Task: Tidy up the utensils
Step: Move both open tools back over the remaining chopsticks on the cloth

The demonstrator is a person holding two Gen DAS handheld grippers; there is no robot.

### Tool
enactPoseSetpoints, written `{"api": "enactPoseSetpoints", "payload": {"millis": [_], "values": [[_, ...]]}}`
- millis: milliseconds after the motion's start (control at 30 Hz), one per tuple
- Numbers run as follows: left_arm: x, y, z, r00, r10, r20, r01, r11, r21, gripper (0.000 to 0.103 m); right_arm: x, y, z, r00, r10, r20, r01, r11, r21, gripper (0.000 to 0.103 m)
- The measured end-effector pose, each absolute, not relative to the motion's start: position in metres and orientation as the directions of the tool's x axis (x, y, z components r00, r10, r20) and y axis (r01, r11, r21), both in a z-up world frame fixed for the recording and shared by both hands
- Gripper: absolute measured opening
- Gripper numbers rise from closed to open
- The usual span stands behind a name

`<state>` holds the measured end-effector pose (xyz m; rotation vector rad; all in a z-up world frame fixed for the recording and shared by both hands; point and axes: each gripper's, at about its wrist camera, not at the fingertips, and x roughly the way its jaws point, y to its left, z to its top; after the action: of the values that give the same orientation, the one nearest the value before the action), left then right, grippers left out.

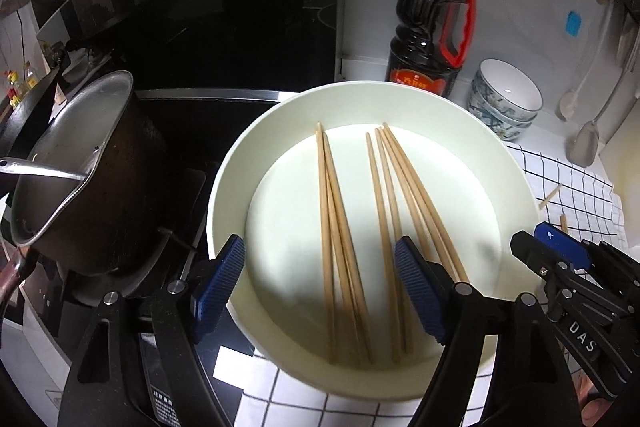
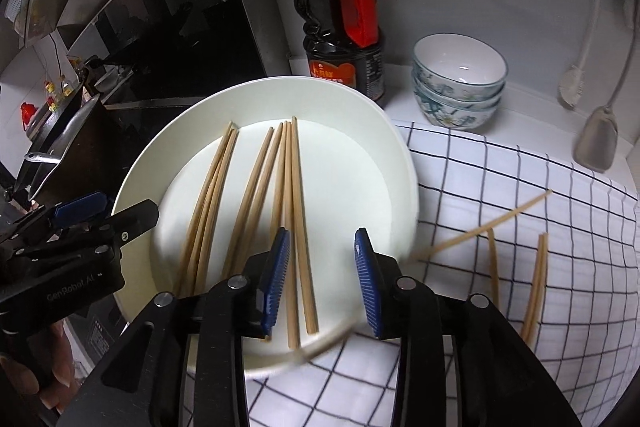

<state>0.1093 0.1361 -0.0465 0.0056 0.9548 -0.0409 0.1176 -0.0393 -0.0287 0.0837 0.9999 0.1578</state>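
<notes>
A wide white bowl [image 1: 224, 179] sits on a checked cloth [image 2: 520, 187] beside the stove, and seven wooden chopsticks lie in it: a group of three [image 1: 334, 247] on the left and a group of four [image 1: 400, 211] on the right, all pointing roughly the same way. Out on the cloth, well apart from the bowl, I count about four loose chopsticks [image 2: 492, 223], though two lie so close together that I cannot be sure.

The left gripper [image 1: 320, 287] hangs over the near rim with its jaws wide, nothing pinched between them. The right gripper [image 2: 322, 283] hovers over the bowl's near right side, jaws partly apart, empty, the chopsticks lying loose below.

Behind stand one dark soy sauce bottle [image 2: 340, 23] with a red handle and a stack of three patterned bowls [image 2: 460, 83]. A metal pot [image 1: 80, 167] sits on the stove.
</notes>
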Motion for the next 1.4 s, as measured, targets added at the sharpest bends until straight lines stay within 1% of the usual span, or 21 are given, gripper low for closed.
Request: {"api": "enactPoseSetpoints", "payload": {"millis": [133, 167, 300, 367, 400, 633, 900, 1000, 1100, 1400], "values": [[0.097, 0.13, -0.042, 0.579, -0.041, -0.814, 0.037, 0.999, -0.024, 0.084, 0.104, -0.047, -0.022, 0.538, 0.17, -0.825, -0.084, 0.985, 0.148, 0.039], [0.095, 0.128, -0.042, 0.579, -0.044, -0.815, 0.038, 0.999, -0.027, 0.085, 0.1, -0.05, -0.019, 0.542, 0.17, -0.823, -0.081, 0.985, 0.15, 0.042], [0.082, 0.116, -0.039, 0.576, -0.05, -0.816, 0.041, 0.999, -0.033, 0.085, 0.086, -0.063, -0.012, 0.555, 0.16, -0.816, -0.071, 0.987, 0.145, 0.045], [0.075, 0.109, -0.04, 0.569, -0.046, -0.821, 0.036, 0.999, -0.031, 0.089, 0.076, -0.075, -0.009, 0.567, 0.141, -0.812, -0.05, 0.989, 0.137, 0.05], [0.072, 0.105, -0.041, 0.566, -0.045, -0.823, 0.032, 0.999, -0.032, 0.091, 0.071, -0.082, -0.008, 0.571, 0.13, -0.81, -0.036, 0.99, 0.134, 0.05], [0.046, 0.068, -0.044, 0.553, -0.097, -0.828, 0.095, 0.994, -0.052, 0.092, 0.038, -0.137, -0.02, 0.557, 0.054, -0.829, 0.067, 0.992, 0.11, 0.05], [0.024, 0.028, -0.049, 0.555, -0.149, -0.819, 0.175, 0.983, -0.06, 0.093, 0.013, -0.193, -0.058, 0.494, -0.03, -0.869, 0.18, 0.981, 0.068, 0.05], [0.017, 0.014, -0.05, 0.552, -0.177, -0.815, 0.198, 0.977, -0.078, 0.093, 0.011, -0.204, -0.076, 0.467, -0.044, -0.883, 0.195, 0.979, 0.055, 0.05], [0.009, 0.001, -0.053, 0.557, -0.181, -0.811, 0.222, 0.973, -0.065, 0.093, 0.013, -0.214, -0.092, 0.451, -0.046, -0.891, 0.206, 0.977, 0.054, 0.05], [0.002, -0.019, -0.065, 0.528, -0.18, -0.83, 0.232, 0.971, -0.063, 0.093, 0.022, -0.216, -0.109, 0.44, -0.036, -0.897, 0.187, 0.981, 0.053, 0.05]]}}
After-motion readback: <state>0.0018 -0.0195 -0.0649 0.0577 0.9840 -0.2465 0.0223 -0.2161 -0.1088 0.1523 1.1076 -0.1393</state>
